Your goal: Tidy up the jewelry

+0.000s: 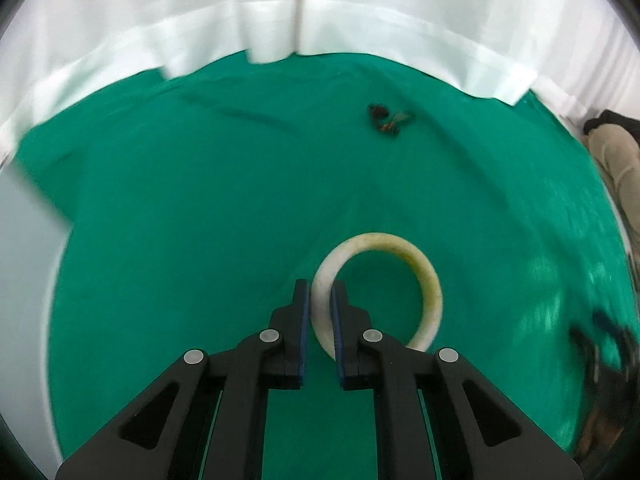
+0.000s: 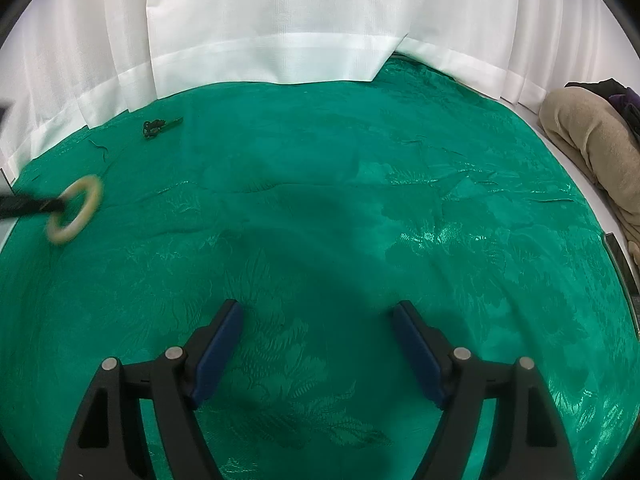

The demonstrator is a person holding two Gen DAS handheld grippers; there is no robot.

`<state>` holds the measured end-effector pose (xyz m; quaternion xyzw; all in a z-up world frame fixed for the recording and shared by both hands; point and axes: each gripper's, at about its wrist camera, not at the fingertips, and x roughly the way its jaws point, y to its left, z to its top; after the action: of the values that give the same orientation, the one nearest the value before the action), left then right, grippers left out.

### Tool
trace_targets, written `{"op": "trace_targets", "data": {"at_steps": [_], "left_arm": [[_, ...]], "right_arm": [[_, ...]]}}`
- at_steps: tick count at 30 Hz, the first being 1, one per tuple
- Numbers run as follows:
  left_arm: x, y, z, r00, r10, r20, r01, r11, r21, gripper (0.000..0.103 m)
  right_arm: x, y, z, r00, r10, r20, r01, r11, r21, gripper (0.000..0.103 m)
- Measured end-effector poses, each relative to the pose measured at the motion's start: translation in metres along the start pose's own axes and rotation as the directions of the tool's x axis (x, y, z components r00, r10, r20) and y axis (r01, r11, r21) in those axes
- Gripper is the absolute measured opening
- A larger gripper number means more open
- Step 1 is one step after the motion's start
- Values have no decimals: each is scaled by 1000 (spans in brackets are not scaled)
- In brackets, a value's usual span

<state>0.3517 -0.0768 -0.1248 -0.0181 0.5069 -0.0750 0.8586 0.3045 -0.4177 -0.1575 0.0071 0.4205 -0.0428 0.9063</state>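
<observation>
My left gripper (image 1: pixel 320 296) points steeply down, and its two fingers are squeezed tight on the rim of the pale bangle (image 1: pixel 424 280), one finger outside the ring and one inside. My right gripper (image 2: pixel 318 312) also points down, with its fingers spread wide apart and nothing between them.

There are no words, numbers, labels or signs to read in either view. The green cloth (image 2: pixel 320 208) has only a woven leaf and flower pattern, no letters. The white curtain (image 2: pixel 272 32) behind it is plain.
</observation>
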Motion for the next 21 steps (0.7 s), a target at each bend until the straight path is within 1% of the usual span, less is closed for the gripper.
{"op": "trace_targets", "data": {"at_steps": [2,7,9,12,13,14,15,16,17,19,21], "left_arm": [[-23,21,-31,1000,-5,4,5,1000,-30,9],[-53,61,-89,1000,3,3,-3,994,-107,9],[-63,66,-105,1000,2,19,1,992,-130,9],[-63,69,-113,999,2,46,5,989,-145,12],[-61,70,-116,999,-1,40,7,989,-147,22],[-60,70,-120,999,-11,36,16,989,-149,37],[-61,69,-120,998,-27,59,36,989,-142,47],[-61,67,-121,998,-18,68,27,991,-131,72],[-61,64,-122,997,21,71,-13,993,-119,85],[-59,65,-126,995,73,69,-66,993,-101,88],[-56,64,-128,991,99,87,-92,993,-74,90]], "right_arm": [[0,0,0,1000,0,0,0,1000,0,80],[0,0,0,1000,0,0,0,1000,0,80],[0,0,0,1000,0,0,0,1000,-1,80],[0,0,0,1000,0,0,0,1000,0,80],[0,0,0,1000,0,0,0,1000,-1,80],[0,-1,1,1000,0,0,0,1000,-1,80],[0,-1,1,1000,1,0,-1,1000,0,80],[0,-1,1,1000,1,0,-1,1000,0,80],[0,0,0,1000,1,0,-1,1000,-1,80],[0,-1,1,1000,1,0,-1,1000,-1,80],[0,-1,1,1000,0,-1,0,1000,-1,80]]}}
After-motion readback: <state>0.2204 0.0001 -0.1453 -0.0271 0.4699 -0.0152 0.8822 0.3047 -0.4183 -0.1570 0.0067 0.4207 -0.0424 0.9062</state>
